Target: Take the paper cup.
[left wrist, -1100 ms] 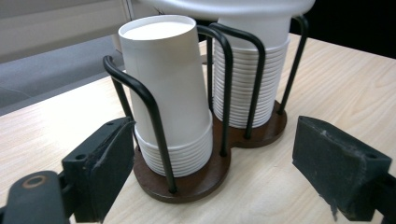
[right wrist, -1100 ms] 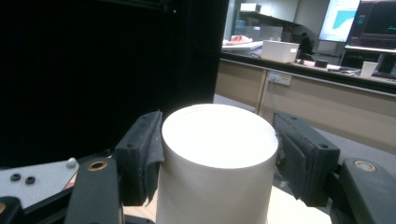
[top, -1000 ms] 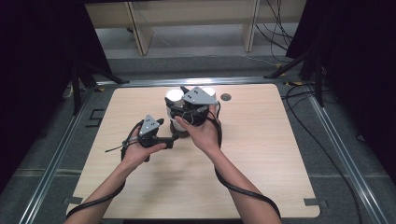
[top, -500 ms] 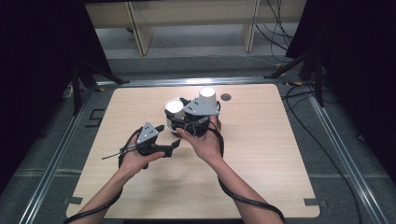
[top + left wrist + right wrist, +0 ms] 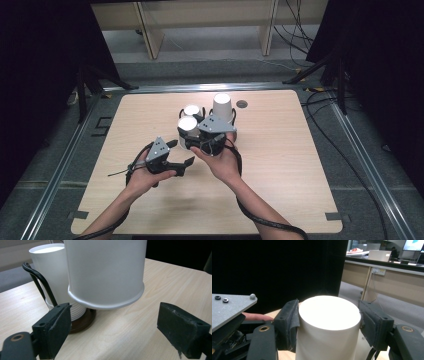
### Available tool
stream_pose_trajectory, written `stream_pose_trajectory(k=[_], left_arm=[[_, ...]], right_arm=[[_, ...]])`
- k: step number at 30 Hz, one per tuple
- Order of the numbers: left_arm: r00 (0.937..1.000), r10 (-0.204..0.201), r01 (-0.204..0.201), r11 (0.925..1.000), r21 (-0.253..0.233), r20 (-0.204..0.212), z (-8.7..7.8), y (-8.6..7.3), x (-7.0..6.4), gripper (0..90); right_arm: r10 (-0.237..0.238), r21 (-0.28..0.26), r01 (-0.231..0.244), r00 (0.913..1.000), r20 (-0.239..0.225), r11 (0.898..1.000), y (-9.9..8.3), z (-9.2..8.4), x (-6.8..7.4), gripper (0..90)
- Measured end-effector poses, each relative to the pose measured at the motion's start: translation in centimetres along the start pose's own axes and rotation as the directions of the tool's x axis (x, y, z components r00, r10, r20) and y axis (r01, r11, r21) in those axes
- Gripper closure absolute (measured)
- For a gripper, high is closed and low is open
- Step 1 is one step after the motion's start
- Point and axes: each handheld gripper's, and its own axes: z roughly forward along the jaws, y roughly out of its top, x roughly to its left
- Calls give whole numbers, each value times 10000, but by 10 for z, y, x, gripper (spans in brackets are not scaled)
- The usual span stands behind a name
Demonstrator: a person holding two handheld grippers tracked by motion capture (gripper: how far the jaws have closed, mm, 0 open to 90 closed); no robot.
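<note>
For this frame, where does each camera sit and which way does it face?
High view: above the person's side, facing forward and down on the table; both forearms show.
Left gripper view: on the left gripper, facing the lifted cup; its open jaws show.
Right gripper view: on the right gripper, clamping that cup, shared by both gripper views.

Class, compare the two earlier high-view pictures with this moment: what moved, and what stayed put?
The right claw, closed on an upside-down white cup, has carried it toward the person and lifted it off the table. The left claw stays open and low beside it. The far cup and the cup on the dark base kept their places.
</note>
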Motion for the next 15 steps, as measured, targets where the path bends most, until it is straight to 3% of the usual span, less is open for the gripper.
stream_pose_trajectory(k=[1,2,5,6,7,8,9,10,11,13,14,15], left_arm=[[10000,-2,2,10000,-7,23,0,0,-1,118],[10000,27,-27,10000,18,40,0,-1,-1,117],[9999,72,-73,10000,45,99,0,-1,-3,115],[9999,80,-81,10000,43,105,0,-2,-3,115],[9999,50,-51,10000,25,115,0,-2,-4,115],[9999,24,-25,10000,40,113,0,-3,-4,115],[10000,24,-25,9999,106,87,0,-3,-4,115],[9999,-16,16,10000,8,157,1,-4,-4,113],[9999,-2,2,10000,49,159,1,-4,-4,112],[10000,9,-10,9999,125,88,1,-5,-4,111],[10000,-33,32,10000,87,86,1,-5,-4,109],[10000,9,-10,9999,115,81,1,-4,-4,108]], right_arm=[[335,187,-335,9994,-13,9993,-1,-1,3,361],[376,172,-375,9993,-40,9991,-2,-2,3,361],[68,38,-68,9999,-79,10000,-5,-1,3,361],[68,38,-68,9999,-79,10000,-5,-1,3,361],[385,282,-383,9992,-88,9989,-6,-3,5,361],[194,235,-192,9998,-104,9995,-7,-3,4,361],[486,316,-482,9987,-133,9983,-8,-4,6,361],[160,224,-157,9998,-119,9996,-8,-4,5,361],[126,185,-124,9999,-108,9998,-9,-4,5,362],[466,157,-463,9987,-222,9988,-10,-4,8,361],[153,221,-150,9997,-164,9996,-10,-5,7,361],[334,273,-327,9992,-240,9991,-10,-5,8,361]])
